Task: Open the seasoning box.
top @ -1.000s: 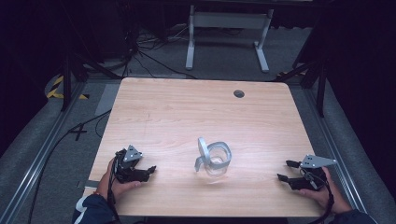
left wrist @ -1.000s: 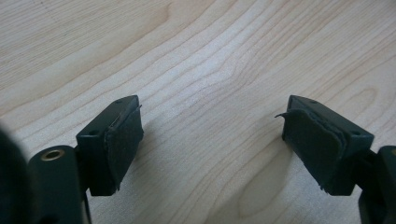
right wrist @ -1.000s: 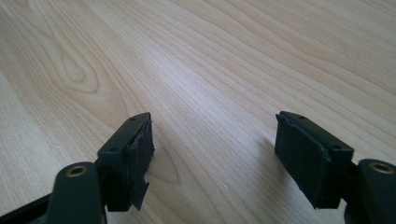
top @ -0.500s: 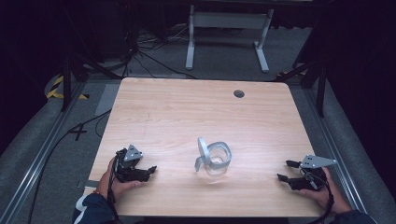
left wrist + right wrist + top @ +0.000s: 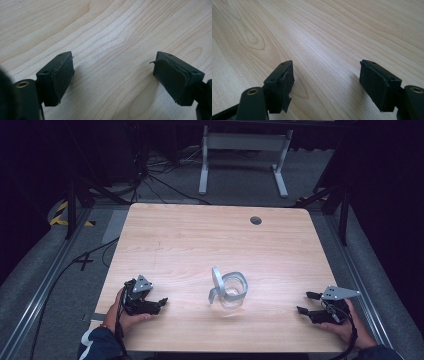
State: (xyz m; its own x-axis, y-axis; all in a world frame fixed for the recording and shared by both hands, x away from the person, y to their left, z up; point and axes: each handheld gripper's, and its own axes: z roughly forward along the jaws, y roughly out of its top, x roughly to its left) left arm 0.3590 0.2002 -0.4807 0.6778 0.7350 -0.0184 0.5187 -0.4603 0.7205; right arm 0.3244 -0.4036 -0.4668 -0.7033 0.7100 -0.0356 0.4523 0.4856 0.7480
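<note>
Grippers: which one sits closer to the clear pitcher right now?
The left gripper. Its jaw tips lie a shorter stretch of bare table from the clear pitcher than those of the right gripper.

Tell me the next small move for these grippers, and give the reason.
Probably bring the left gripper toward the clear glass jar in the middle of the table. Both it and the right gripper rest open near the front edge, well apart from the jar, with bare wood between their jaws. The left looks slightly nearer.

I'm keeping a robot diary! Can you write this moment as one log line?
left gripper: open, empty, on table | right gripper: open, empty | clear jug: between them, untouched
</note>
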